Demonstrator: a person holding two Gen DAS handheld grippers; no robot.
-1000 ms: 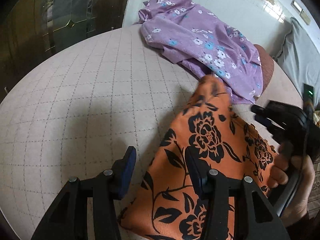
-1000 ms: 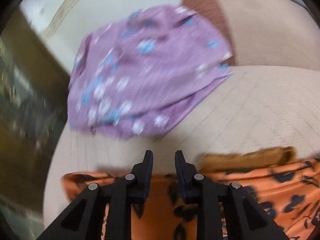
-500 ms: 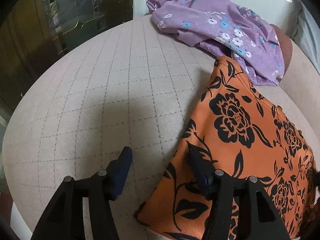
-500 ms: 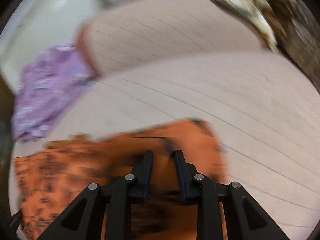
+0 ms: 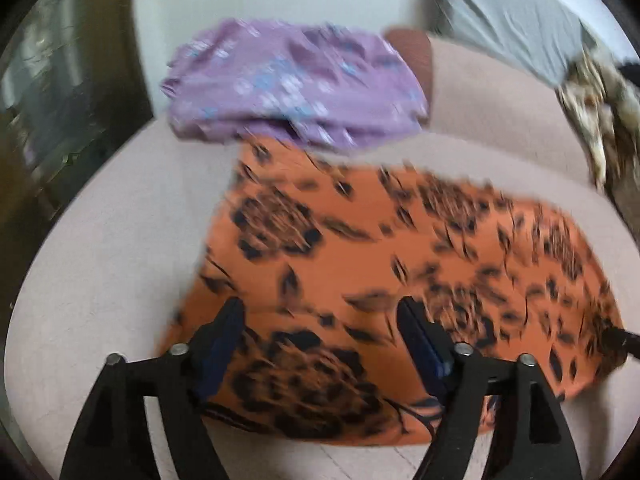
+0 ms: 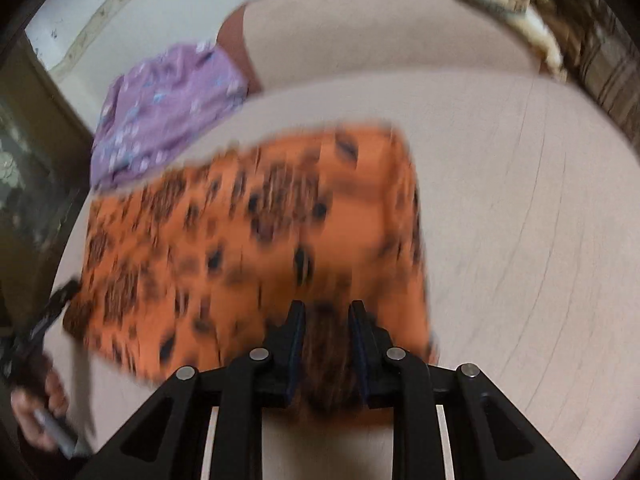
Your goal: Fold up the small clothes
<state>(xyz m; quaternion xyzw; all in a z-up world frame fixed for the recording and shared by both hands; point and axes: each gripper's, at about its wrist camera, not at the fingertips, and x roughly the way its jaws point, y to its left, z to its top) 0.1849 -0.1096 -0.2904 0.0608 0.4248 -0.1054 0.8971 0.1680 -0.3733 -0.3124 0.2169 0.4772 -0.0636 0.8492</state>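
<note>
Orange floral garment [image 5: 400, 264] lies spread on the beige quilted cushion [image 5: 112, 264], its far edge touching the purple floral garment [image 5: 296, 84] bunched behind it. R gripper [image 6: 326, 316] is clenched on a bunched fold of the orange cloth at its near edge; L gripper [image 5: 320, 312] is released, jaws just been opening wide, cloth under them but pads not pressing it. Risks, imo: w/ only one side pinned, a pull by R could drag the whole piece askew, so the fold lands crooked. Thin slippery-looking fabric may slide out of R's narrow pinch. L closing now could grab two layers or bunch the corner. Far edge could catch the purple one & pull it along. Both views blurred, so edge alignment can't be checked.
</note>
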